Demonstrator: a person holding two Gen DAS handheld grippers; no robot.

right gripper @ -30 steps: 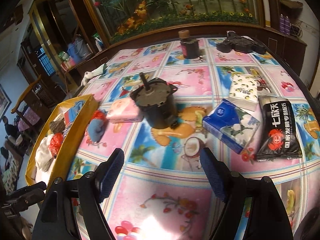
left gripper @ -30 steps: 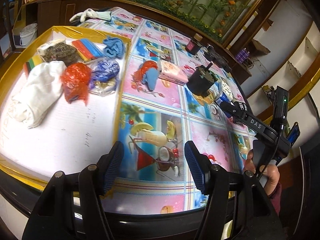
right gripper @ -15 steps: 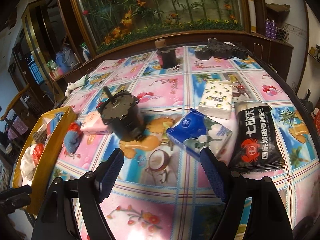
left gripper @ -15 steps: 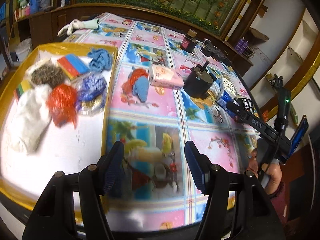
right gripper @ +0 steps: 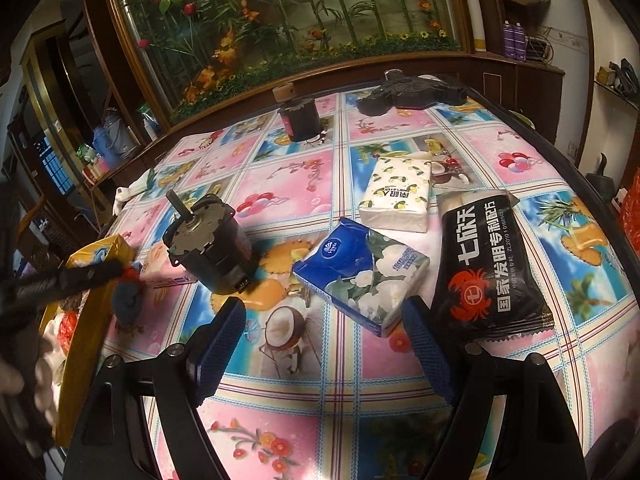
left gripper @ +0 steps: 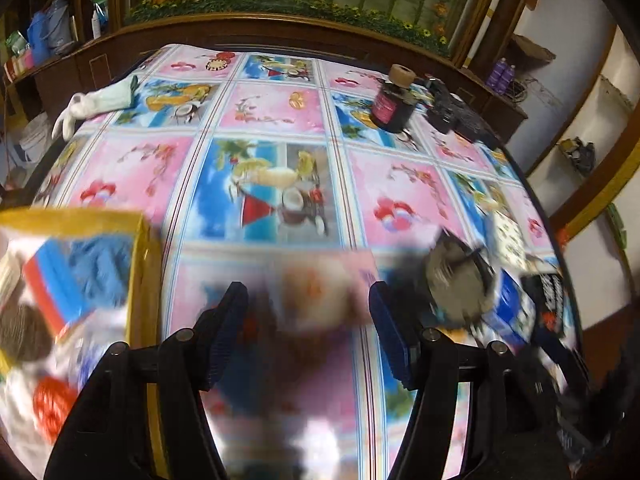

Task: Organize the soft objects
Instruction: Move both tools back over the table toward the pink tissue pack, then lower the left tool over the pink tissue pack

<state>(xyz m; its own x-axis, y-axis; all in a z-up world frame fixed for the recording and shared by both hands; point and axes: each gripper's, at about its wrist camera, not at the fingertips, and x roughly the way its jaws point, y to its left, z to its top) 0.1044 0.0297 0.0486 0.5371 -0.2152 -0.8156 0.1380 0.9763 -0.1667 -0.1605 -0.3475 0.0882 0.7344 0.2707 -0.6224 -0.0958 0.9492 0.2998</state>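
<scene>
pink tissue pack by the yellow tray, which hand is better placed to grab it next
Left, probably. The left tongs are open with the blurred pink tissue pack just ahead between them. The right tongs face the blue tissue pack, with the motor in between.

Both jaws stand wide apart and hold nothing: left hand-held gripper (left gripper: 306, 332), right hand-held gripper (right gripper: 324, 340).

Pink packet (left gripper: 320, 292) — blurred; tray (left gripper: 138, 280) edge-cut
</scene>
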